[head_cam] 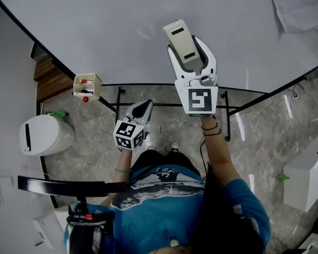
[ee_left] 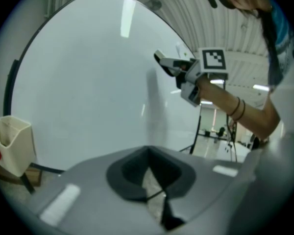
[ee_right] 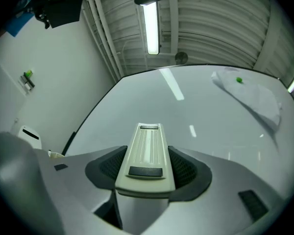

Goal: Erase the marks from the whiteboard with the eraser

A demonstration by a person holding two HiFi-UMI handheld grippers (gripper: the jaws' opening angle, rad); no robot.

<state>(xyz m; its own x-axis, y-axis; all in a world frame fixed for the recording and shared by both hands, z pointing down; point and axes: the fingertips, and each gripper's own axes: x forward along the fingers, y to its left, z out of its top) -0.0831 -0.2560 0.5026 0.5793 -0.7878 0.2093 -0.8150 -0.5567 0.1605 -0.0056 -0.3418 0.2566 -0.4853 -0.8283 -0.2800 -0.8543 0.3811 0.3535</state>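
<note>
Right gripper (head_cam: 193,51) jaws clamp the eraser (head_cam: 181,40) at the whiteboard (head_cam: 111,25). Left gripper (head_cam: 143,109) jaws are closed, empty.

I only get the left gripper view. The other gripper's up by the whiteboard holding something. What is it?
Observer: The eraser, cream-coloured, clamped between the right gripper's fingers.
Operator: Is anything else stuck on the whiteboard?
Observer: Yes, a sheet of paper towards its upper right in the head view, with a small green dot at its top.
</note>
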